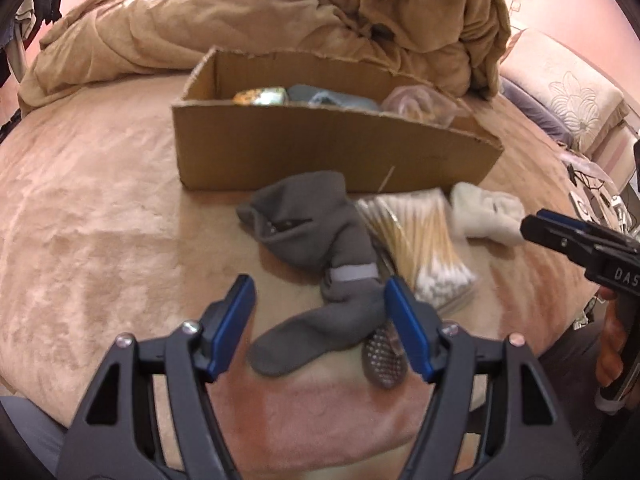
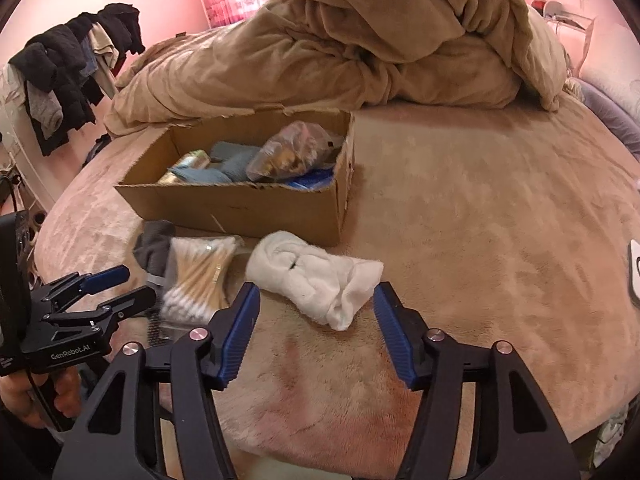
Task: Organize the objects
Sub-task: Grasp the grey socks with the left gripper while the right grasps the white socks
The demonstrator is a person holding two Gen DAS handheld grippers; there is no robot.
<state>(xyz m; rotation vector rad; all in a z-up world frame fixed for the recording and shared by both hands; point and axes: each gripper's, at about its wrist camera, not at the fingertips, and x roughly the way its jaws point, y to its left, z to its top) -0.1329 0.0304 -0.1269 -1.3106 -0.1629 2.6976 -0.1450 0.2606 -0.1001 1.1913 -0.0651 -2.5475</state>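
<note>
A grey sock (image 1: pixel 320 248) lies on the pink bed cover in front of a cardboard box (image 1: pixel 320 152). My left gripper (image 1: pixel 320 292) is open just above the sock's lower end. A bag of cotton swabs (image 1: pixel 420 240) lies right of the sock, and a white sock (image 1: pixel 486 216) beyond that. In the right wrist view my right gripper (image 2: pixel 316 300) is open with the white sock (image 2: pixel 316 276) just ahead of its fingertips. The swab bag (image 2: pixel 196 276), the grey sock (image 2: pixel 154 248) and the left gripper (image 2: pixel 120 284) sit to its left. The box (image 2: pixel 240 204) holds several items.
A rumpled tan duvet (image 2: pixel 360 40) is heaped behind the box. A metal-mesh object (image 1: pixel 384 356) lies under the grey sock's end. Dark clothes hang on a rack (image 2: pixel 72 76) at the left. Pillows (image 1: pixel 560 92) lie at the far right. The right gripper (image 1: pixel 580 240) enters from the right.
</note>
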